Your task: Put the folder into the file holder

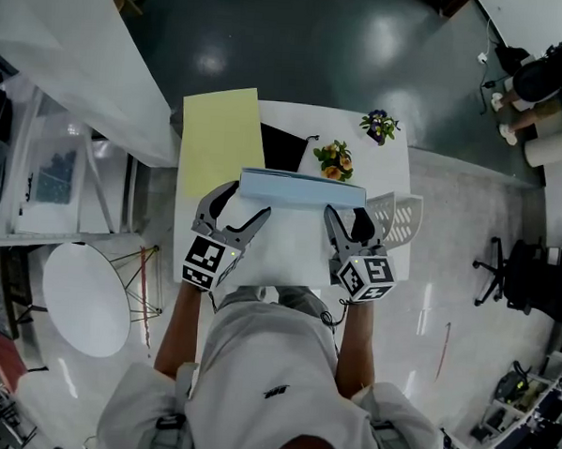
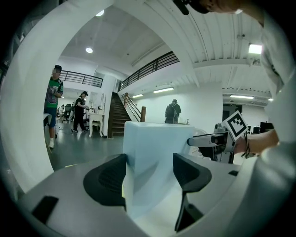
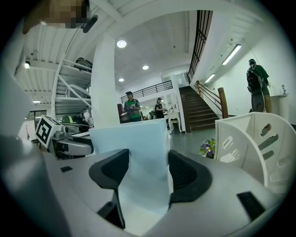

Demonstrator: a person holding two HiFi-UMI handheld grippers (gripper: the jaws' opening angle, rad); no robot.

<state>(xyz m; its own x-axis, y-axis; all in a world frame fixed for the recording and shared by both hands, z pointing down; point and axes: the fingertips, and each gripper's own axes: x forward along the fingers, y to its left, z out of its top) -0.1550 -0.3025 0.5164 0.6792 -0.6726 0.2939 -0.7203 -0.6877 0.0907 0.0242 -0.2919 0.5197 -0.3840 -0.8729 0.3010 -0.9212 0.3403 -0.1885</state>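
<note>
I hold a light blue folder (image 1: 302,186) edge-up above the white table (image 1: 289,246), one gripper at each end. My left gripper (image 1: 245,204) is shut on its left end, and in the left gripper view the folder (image 2: 155,139) fills the gap between the jaws of that gripper (image 2: 150,160). My right gripper (image 1: 346,216) is shut on the right end, where both pads of that gripper (image 3: 148,162) press the folder (image 3: 132,139). The white file holder (image 1: 400,219) stands just right of the right gripper, and it is seen again (image 3: 254,143) close by on the right.
A yellow folder (image 1: 220,136) lies at the table's far left, with a black item (image 1: 283,146) beside it. Two small flower pots (image 1: 334,161) (image 1: 378,125) stand behind the blue folder. A round white table (image 1: 85,298) is on the floor to the left. People stand in the distance.
</note>
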